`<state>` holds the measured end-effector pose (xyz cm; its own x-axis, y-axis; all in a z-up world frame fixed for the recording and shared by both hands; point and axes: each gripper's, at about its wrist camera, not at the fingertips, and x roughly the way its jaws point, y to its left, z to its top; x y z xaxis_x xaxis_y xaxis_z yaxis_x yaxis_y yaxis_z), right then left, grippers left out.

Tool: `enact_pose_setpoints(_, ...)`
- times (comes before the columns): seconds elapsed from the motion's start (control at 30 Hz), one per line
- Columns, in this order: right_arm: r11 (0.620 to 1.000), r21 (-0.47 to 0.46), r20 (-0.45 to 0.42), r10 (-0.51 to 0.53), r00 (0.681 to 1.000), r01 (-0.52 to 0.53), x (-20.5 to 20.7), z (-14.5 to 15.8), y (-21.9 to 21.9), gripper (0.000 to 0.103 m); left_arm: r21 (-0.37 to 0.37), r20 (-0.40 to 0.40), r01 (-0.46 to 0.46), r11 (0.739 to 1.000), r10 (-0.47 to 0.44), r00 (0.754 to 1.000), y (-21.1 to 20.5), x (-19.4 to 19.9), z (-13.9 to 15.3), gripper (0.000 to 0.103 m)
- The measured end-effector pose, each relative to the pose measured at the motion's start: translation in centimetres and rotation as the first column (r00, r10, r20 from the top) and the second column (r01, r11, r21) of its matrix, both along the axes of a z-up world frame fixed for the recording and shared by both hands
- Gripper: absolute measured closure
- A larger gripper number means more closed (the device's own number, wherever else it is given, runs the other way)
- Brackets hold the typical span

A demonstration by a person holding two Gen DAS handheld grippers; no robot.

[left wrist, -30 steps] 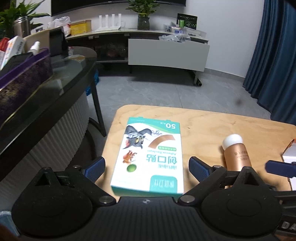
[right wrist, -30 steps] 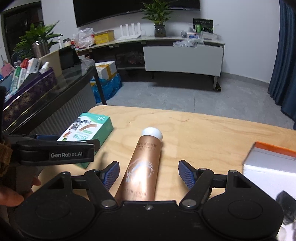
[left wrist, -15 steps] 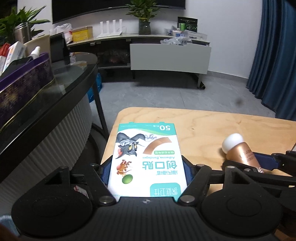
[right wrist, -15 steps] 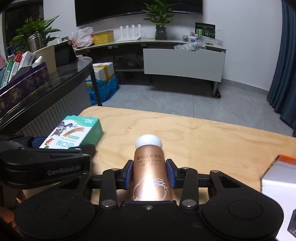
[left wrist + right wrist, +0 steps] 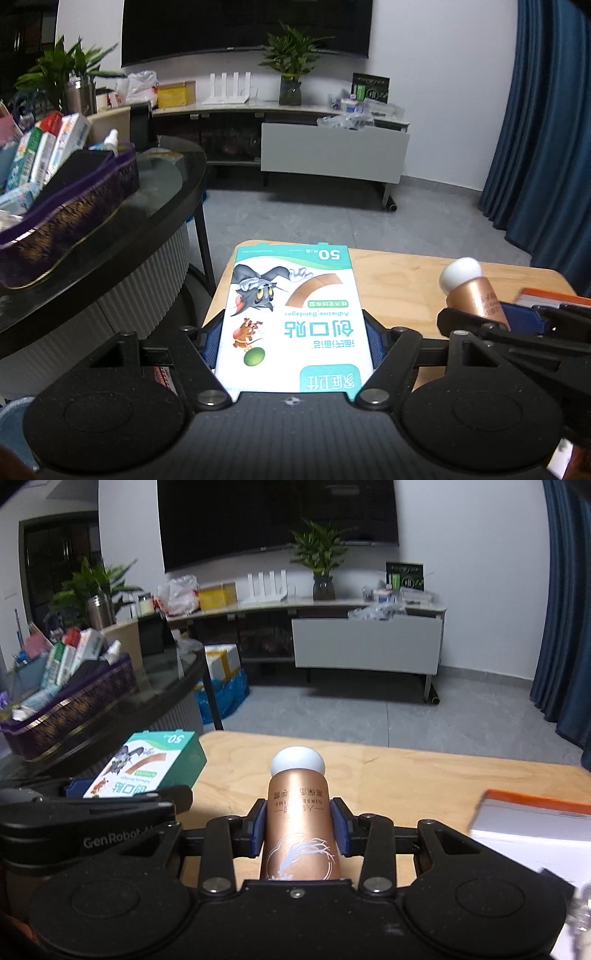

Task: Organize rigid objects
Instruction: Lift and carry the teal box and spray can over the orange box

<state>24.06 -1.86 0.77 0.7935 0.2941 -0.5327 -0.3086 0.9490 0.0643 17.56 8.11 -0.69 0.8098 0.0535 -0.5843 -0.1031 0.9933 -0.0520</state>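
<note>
Both grippers have closed and lifted: left gripper (image 5: 291, 341) clamps the light, crushable bandage box (image 5: 291, 314) by its long sides, right gripper (image 5: 300, 827) pinches the slick copper bottle (image 5: 300, 823) mid-body above the tabletop (image 5: 424, 775).

A home living room: a big wall TV (image 5: 277, 520) above a long low media console (image 5: 365, 642), potted plants (image 5: 319, 559), a router (image 5: 227, 88), blue curtains (image 5: 550, 147), grey tiled floor (image 5: 332, 716), and a glass-topped side table (image 5: 159, 184).
</note>
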Motion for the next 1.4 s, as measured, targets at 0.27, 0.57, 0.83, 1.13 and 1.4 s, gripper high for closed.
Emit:
enact_pose_setpoints(0.27, 0.999, 0.03, 0.035, -0.029, 0.999, 0.028, -5.6, 3.5, -3.9, 0.058, -0.026, 0.028, 0.025, 0.999, -0.025, 0.999, -2.6, -4.3, 2.1, 0.031)
enact_pose_setpoints(0.57, 0.995, 0.052, 0.056, -0.084, 0.995, 0.081, -11.7, 4.7, -8.9, 0.057, -0.046, 0.054, 0.09, 0.995, -0.087, 0.995, -6.3, -8.6, 3.4, 0.031)
enact_pose_setpoints(0.83, 0.987, 0.07, 0.092, -0.154, 0.984, 0.148, -15.9, 5.8, -13.8, 0.057, -0.066, 0.075, 0.168, 0.984, -0.163, 0.984, -10.2, -11.1, 3.6, 0.031)
enact_pose_setpoints(1.13, 0.966, 0.08, 0.145, -0.254, 0.956, 0.245, -20.3, 6.9, -19.4, 0.057, -0.059, 0.094, 0.283, 0.957, -0.277, 0.956, -14.0, -12.6, 3.8, 0.031)
enact_pose_setpoints(1.4, 0.938, 0.103, 0.178, -0.343, 0.922, 0.33, -23.0, 7.7, -23.4, 0.057, -0.058, 0.135, 0.363, 0.93, -0.353, 0.926, -16.5, -12.2, 5.0, 0.031)
